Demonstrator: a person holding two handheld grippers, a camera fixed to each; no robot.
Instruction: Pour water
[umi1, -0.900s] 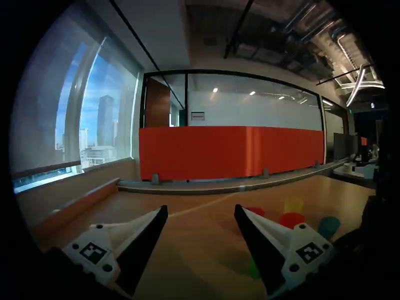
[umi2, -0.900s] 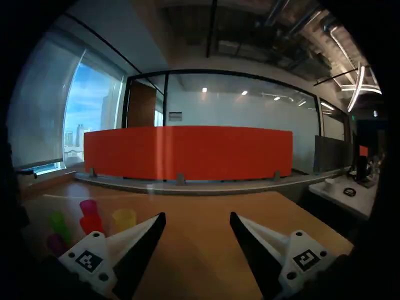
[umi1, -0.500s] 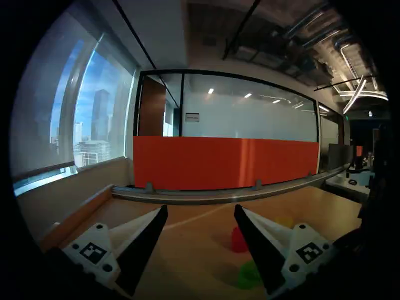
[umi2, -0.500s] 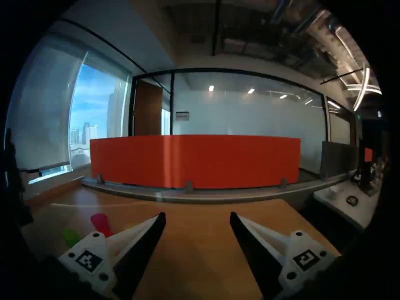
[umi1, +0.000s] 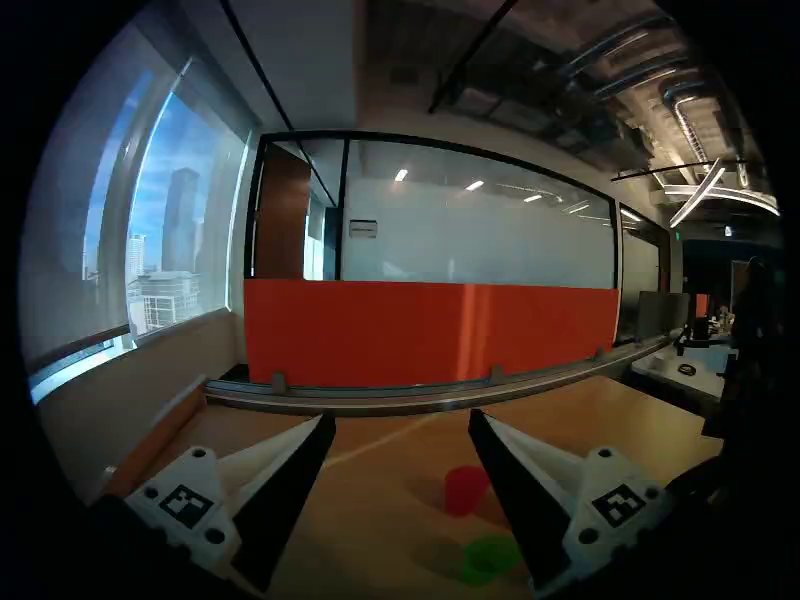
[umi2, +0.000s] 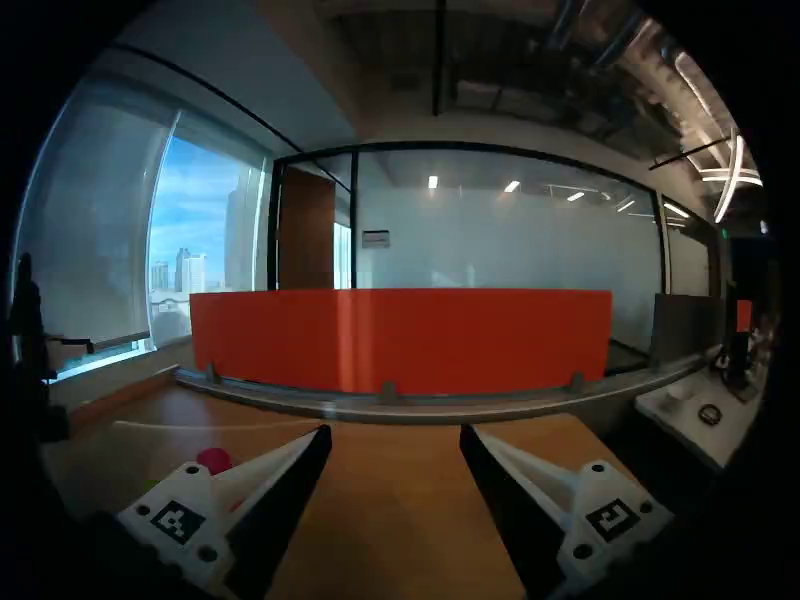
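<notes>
One red cup, one green cup.

Wooden table, light brown top, reaches orange panel standing along far edge. Red cup upright on top, well in front of panel. Green cup farther from panel, near red one (blurred, partly hidden). Right gripper view: pink cup on wood, also well before panel.
</notes>
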